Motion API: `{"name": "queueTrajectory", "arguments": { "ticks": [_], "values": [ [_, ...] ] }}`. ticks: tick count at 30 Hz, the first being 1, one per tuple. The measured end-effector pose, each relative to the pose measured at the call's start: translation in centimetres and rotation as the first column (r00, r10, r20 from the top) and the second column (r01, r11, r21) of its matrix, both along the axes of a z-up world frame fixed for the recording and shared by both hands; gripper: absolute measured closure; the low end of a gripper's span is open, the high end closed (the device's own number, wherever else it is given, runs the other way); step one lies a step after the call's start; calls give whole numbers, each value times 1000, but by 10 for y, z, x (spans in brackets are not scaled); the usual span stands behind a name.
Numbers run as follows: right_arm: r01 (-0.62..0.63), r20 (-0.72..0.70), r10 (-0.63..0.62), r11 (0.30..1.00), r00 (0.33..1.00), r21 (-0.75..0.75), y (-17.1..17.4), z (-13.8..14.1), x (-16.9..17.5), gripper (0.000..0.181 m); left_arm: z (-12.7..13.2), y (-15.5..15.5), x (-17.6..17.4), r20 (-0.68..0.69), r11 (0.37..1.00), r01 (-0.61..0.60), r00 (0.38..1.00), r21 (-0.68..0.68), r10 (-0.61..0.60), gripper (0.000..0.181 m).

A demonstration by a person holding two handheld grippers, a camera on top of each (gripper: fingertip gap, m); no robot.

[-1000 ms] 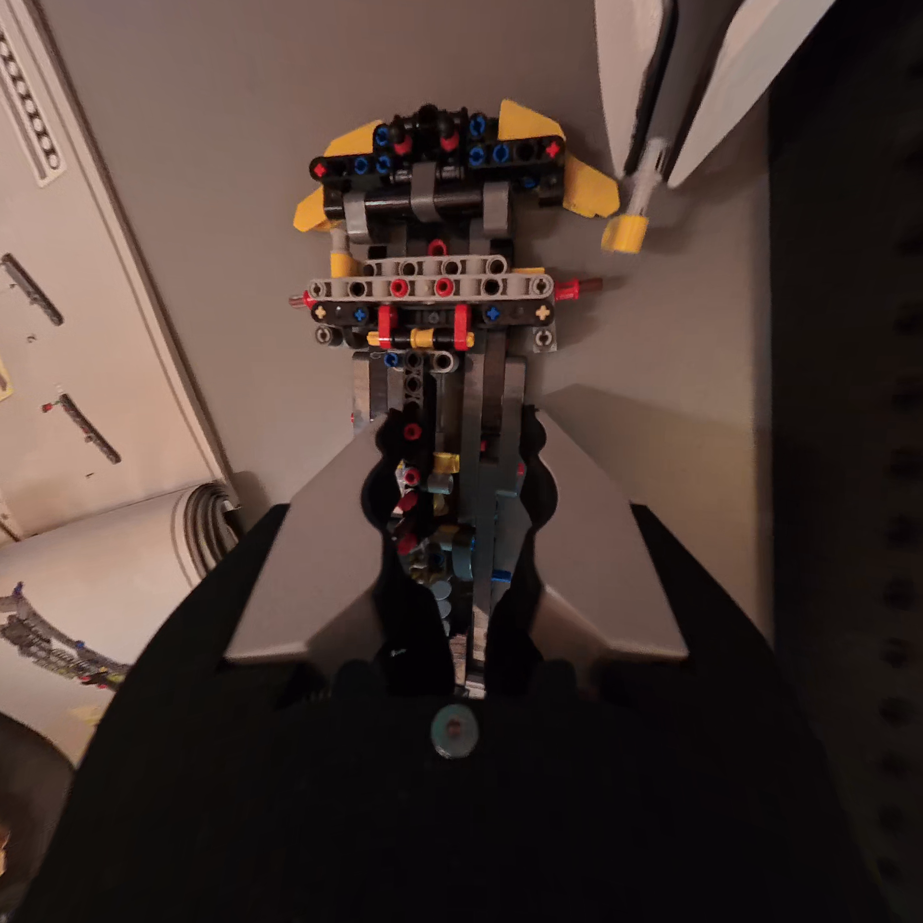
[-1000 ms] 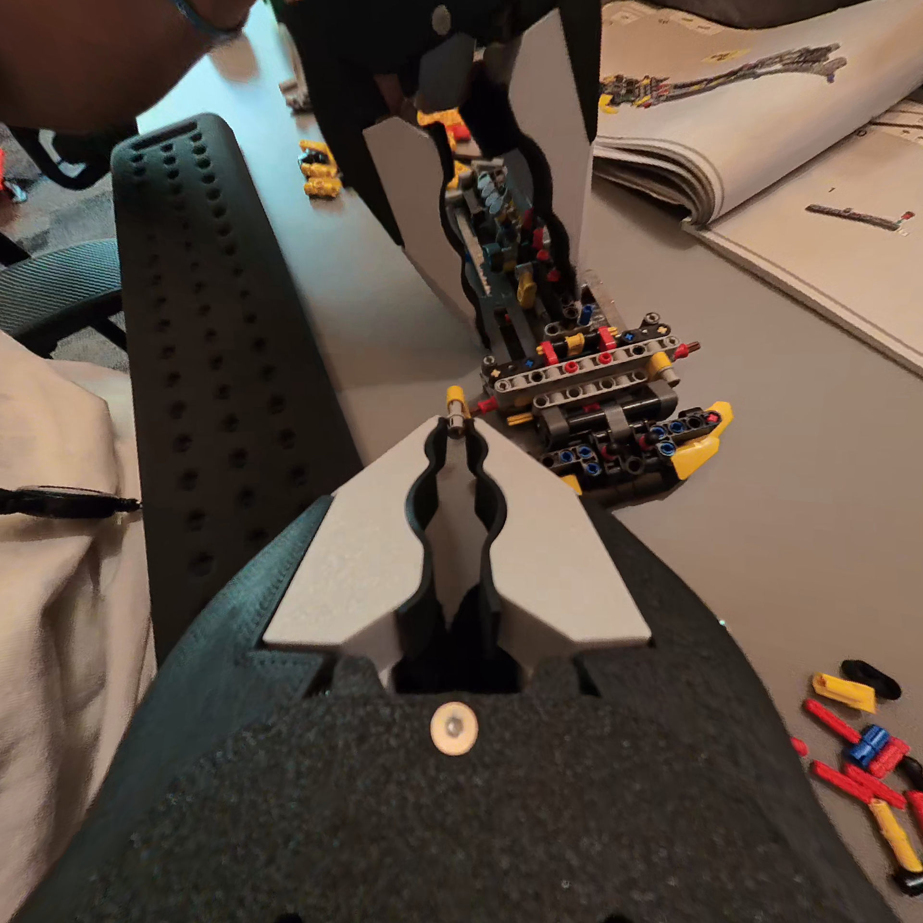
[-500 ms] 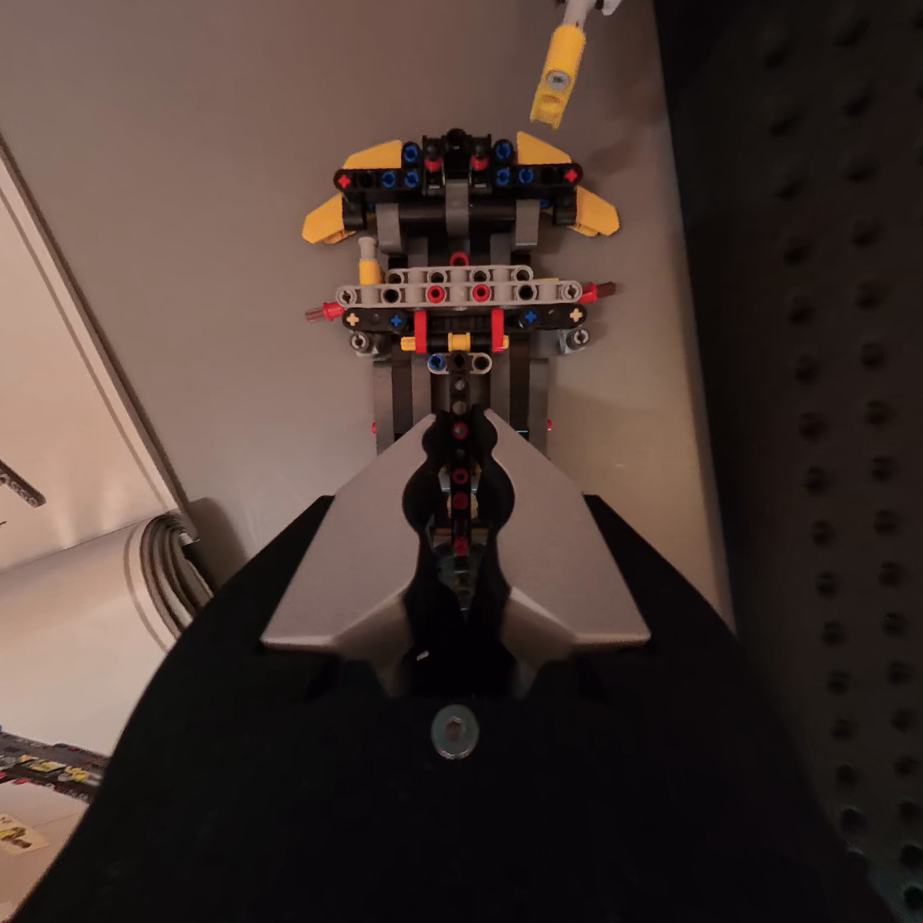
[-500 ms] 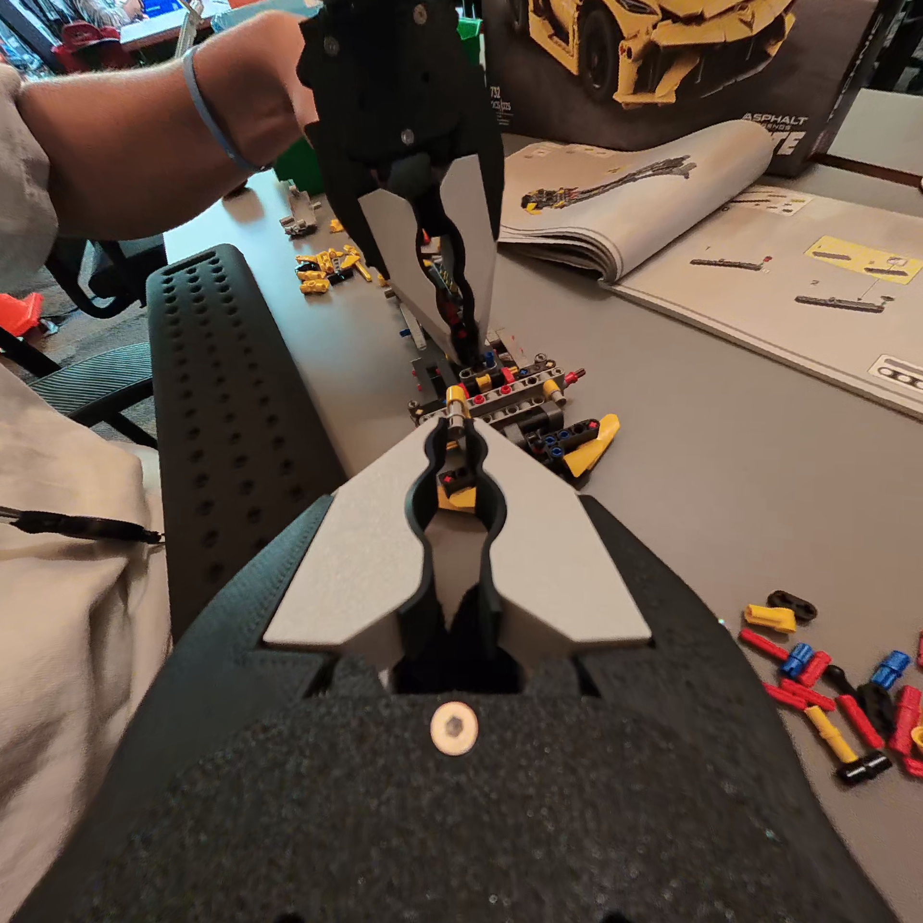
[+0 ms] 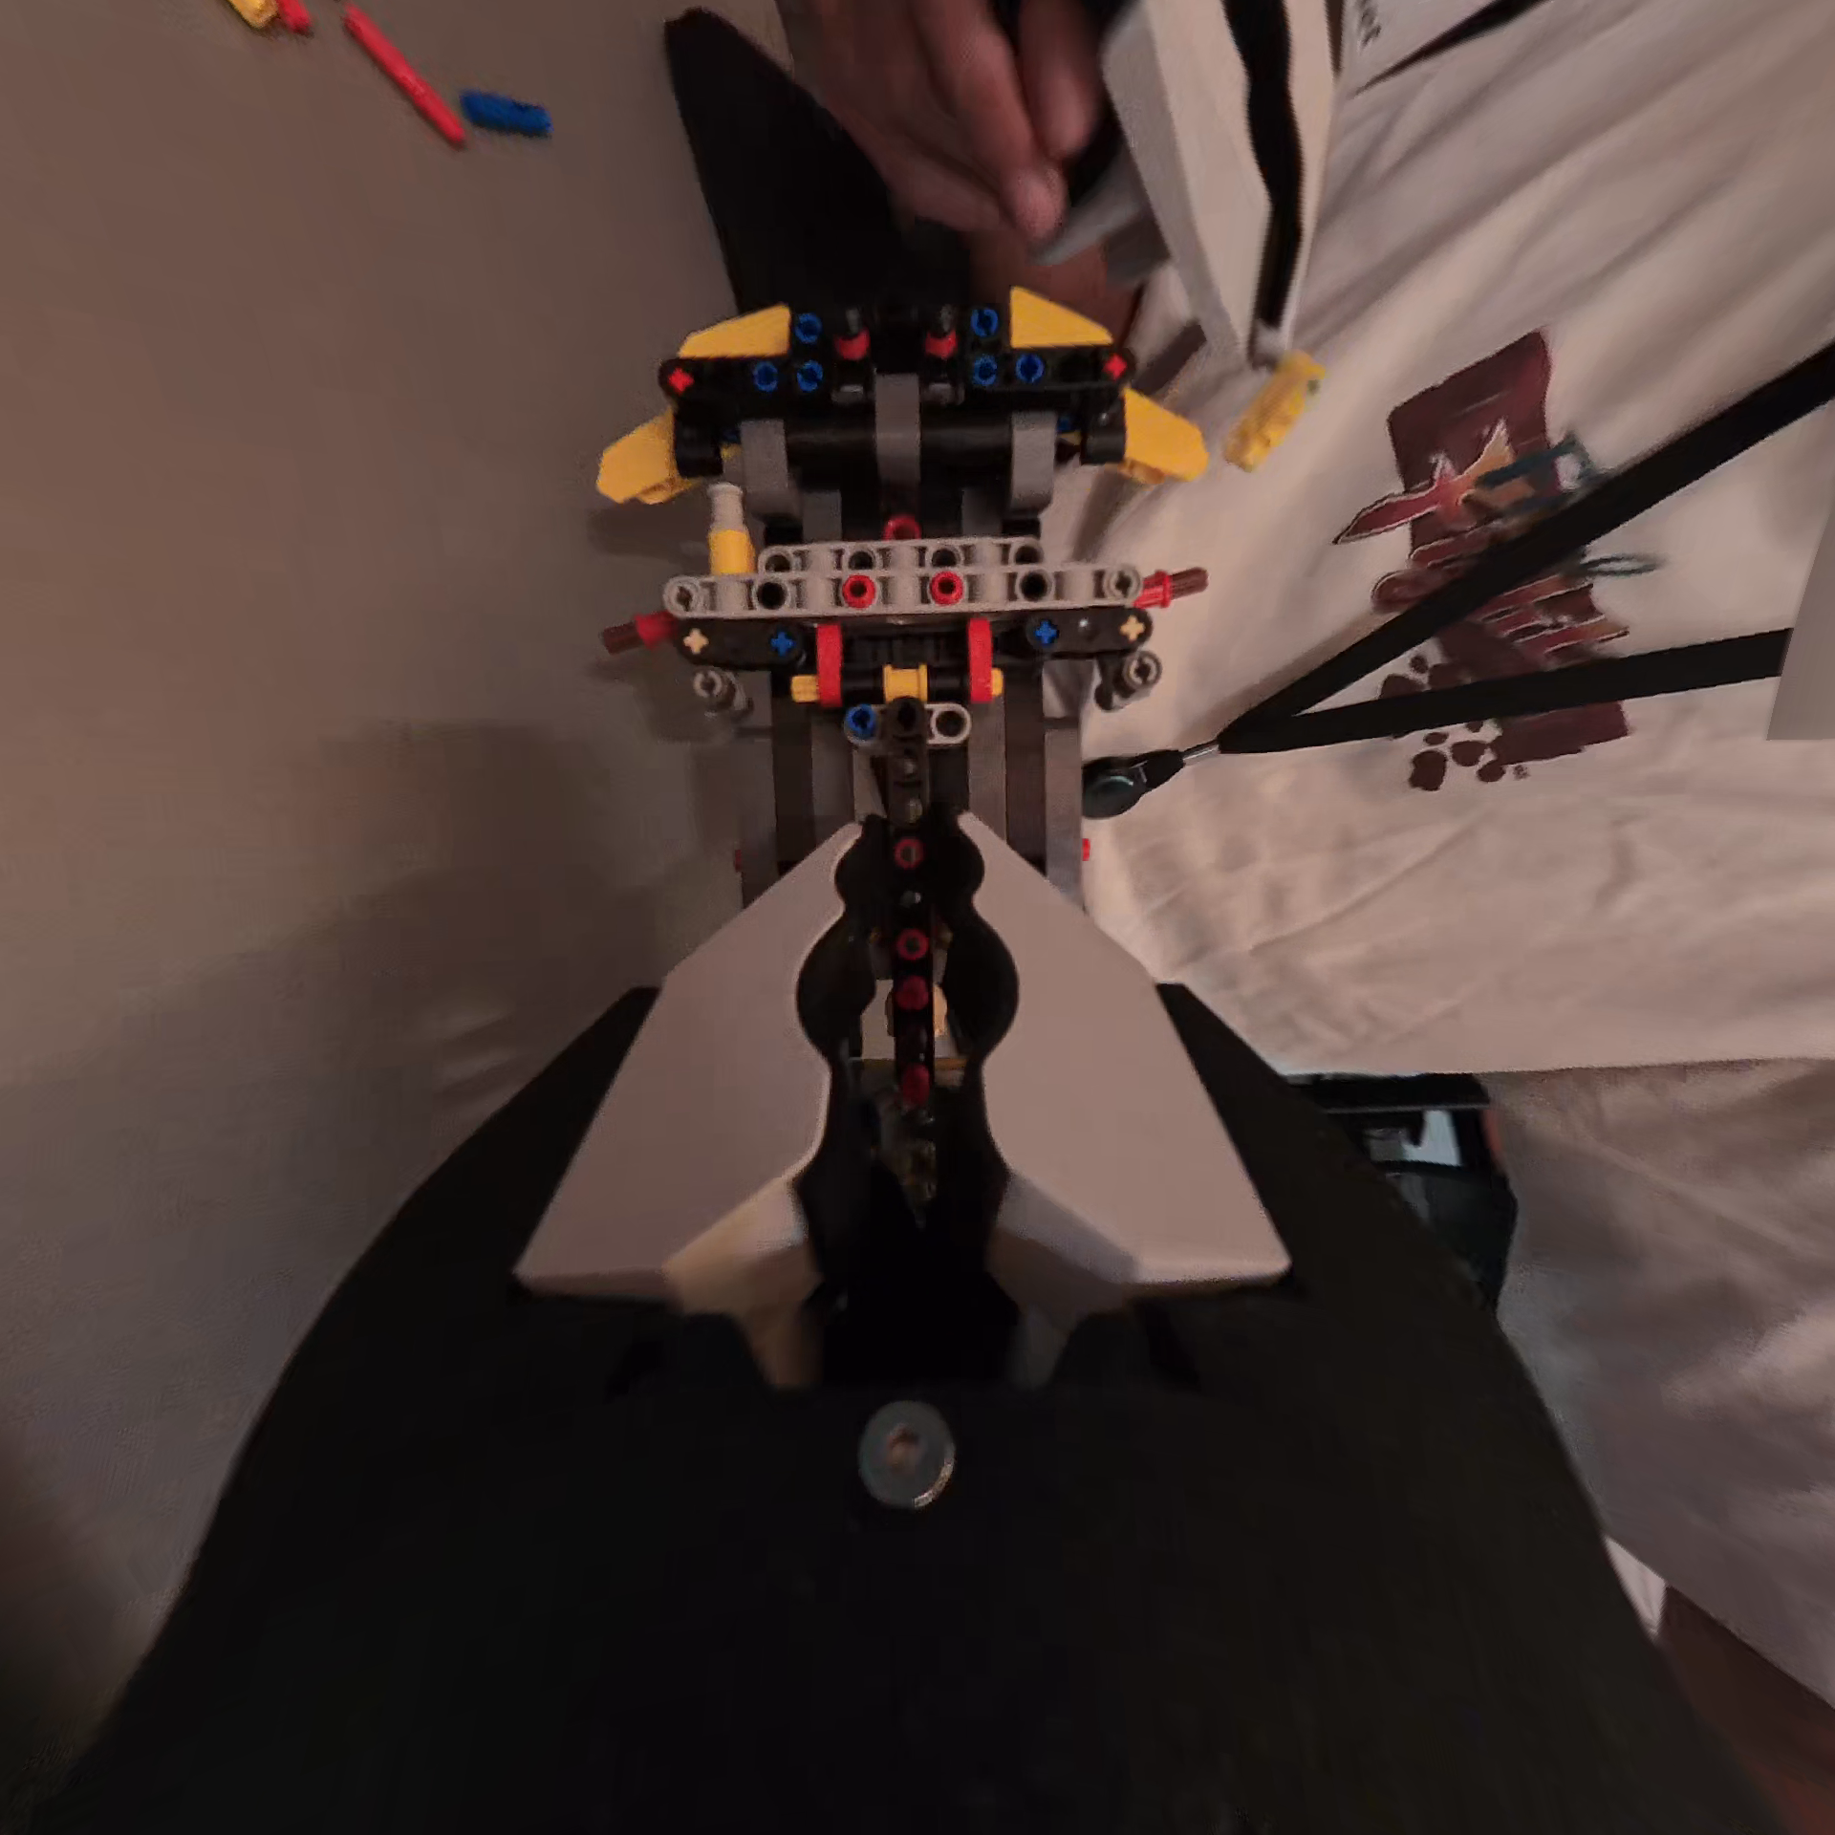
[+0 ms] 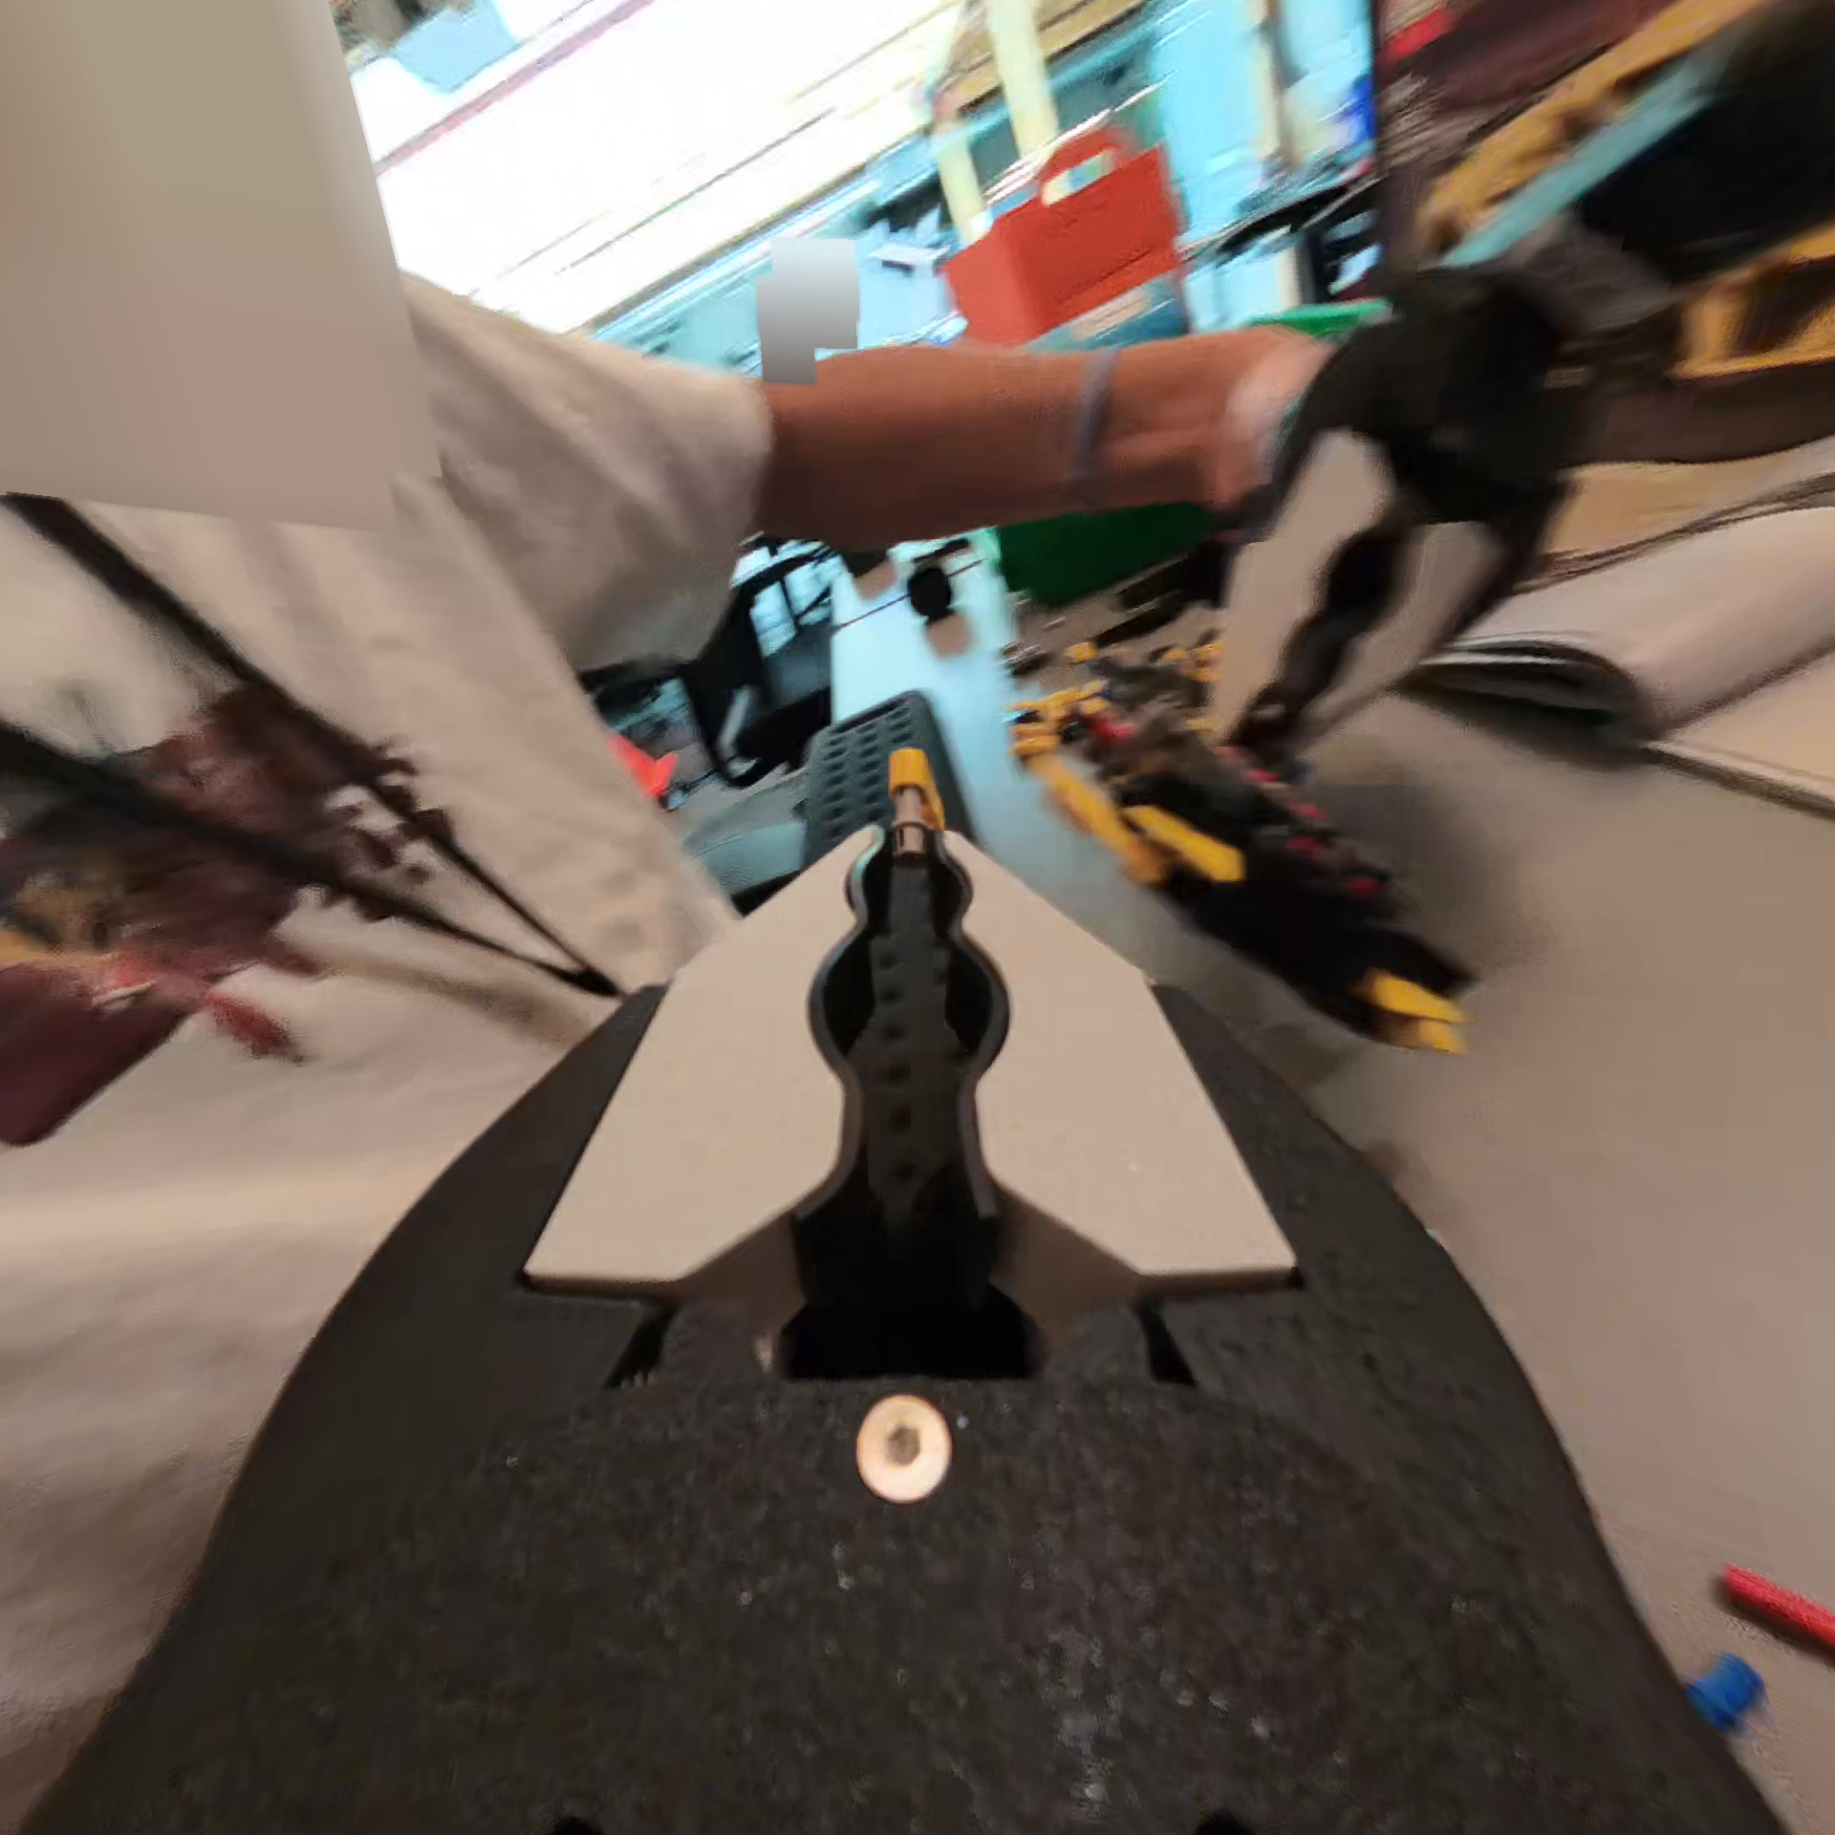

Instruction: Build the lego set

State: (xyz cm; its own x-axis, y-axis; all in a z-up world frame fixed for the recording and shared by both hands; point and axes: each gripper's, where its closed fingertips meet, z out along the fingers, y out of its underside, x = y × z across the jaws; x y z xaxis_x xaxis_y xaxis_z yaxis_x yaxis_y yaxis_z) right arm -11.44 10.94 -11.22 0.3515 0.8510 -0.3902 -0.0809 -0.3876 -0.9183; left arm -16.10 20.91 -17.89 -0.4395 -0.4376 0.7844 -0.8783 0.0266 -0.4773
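Grey surface [image 5: 248,616] spreads under everything, and across from me a person's pale printed shirt [image 5: 1489,894] fills the far side. Next in size is the lego assembly [image 5: 904,596], a long black and grey frame with yellow wedges at its far end and red and blue pins along its beams; in my left view its near end runs back between my jaws, while in the right view it is only a blurred dark mass [image 6: 1281,874] low over the surface. My left gripper [image 5: 909,844] is clenched on the narrow black pin-studded beam at the assembly's near end. My right gripper [image 6: 909,844] is pinched tight on a small yellow connector [image 6: 909,784] that sticks out past its tips; the left view shows that connector [image 5: 1276,407] just beside the assembly's far right corner, apart from it. Loose red and blue pins [image 5: 467,104] lie on the surface well away from the build.
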Motion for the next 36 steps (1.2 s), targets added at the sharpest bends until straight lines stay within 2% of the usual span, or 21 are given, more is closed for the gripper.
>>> {"name": "queueTrajectory", "arguments": {
  "ticks": [2,3,6,8,12,16,19,22,25,29,31,36],
  "values": [
    [-48,80,46,999,996,20,-11,-4,-9,176,-6,6,4,-38,999,-13,999,-48,11,176],
    [-48,157,45,999,987,16,-12,-14,-12,176,-10,8,5,-57,998,-16,998,-63,12,175],
    [91,452,-81,996,888,-1,13,-65,-5,176,-18,10,6,-85,994,-12,996,-106,3,175],
    [158,539,-168,985,825,65,31,-80,-3,175,-18,9,9,-90,990,-11,996,-141,-2,176],
    [247,553,-315,949,772,195,58,-75,-13,175,-18,9,11,-106,988,5,994,-156,-22,176],
    [293,528,-341,940,778,174,68,-72,-14,175,-17,12,13,-95,990,5,995,-142,-19,176],
    [307,511,-344,939,788,158,71,-71,-13,175,-20,15,17,-77,995,-9,997,-95,2,167],
    [338,519,-367,928,772,153,76,-73,-7,175,-17,17,26,-3,998,-60,998,-35,60,160],
    [347,498,-358,930,790,118,78,-73,-6,175,-14,19,29,99,995,-92,991,42,87,159],
    [341,498,-348,934,794,109,81,-75,-9,175,-4,29,36,188,980,-180,969,80,163,155],
    [340,495,-346,934,797,106,82,-76,-10,175,1,32,34,218,976,-202,959,87,179,155],
    [335,485,-334,938,808,88,83,-78,-13,175,8,36,29,311,941,-269,930,206,197,151]
  ]
}}
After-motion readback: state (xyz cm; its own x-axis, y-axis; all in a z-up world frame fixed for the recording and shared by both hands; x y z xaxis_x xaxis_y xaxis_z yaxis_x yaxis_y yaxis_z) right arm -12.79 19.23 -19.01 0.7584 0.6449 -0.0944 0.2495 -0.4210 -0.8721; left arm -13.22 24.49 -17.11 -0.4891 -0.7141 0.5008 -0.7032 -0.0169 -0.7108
